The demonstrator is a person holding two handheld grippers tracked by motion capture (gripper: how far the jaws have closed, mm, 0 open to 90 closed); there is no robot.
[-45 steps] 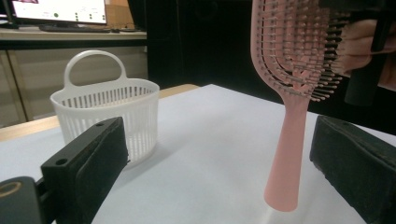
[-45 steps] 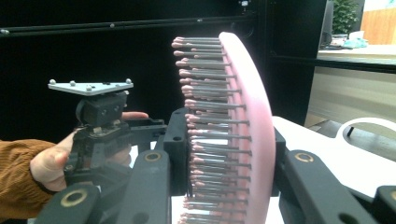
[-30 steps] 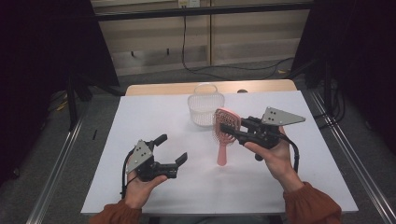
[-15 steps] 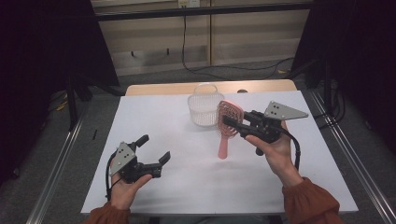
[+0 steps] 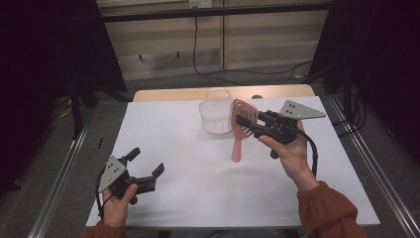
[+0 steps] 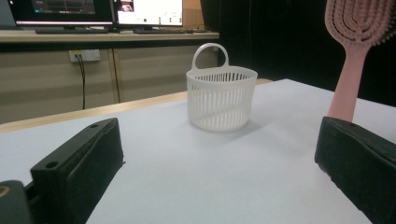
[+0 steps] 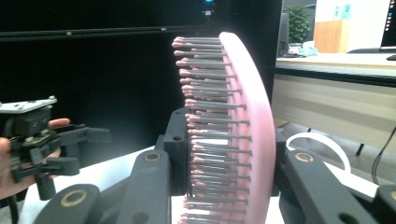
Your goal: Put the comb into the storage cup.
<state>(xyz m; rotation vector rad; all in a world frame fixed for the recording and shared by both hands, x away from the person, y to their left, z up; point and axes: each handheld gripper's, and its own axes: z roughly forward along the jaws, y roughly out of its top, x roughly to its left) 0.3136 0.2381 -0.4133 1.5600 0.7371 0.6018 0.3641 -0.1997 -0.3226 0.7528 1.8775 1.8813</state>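
Right gripper view alone shows jaws clamping the hairbrush (image 7: 233, 130) bristles; left gripper (image 5: 147, 174) gapes wide.

light: even, overhead | surroundings: dark | shadows: soft | focus: slightly soft

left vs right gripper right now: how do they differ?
The left gripper has open jaws with nothing between them; the right gripper is shut on the pink hairbrush. The left sits low near the table's front edge; the right is raised beside the white basket. Both are hand-held.
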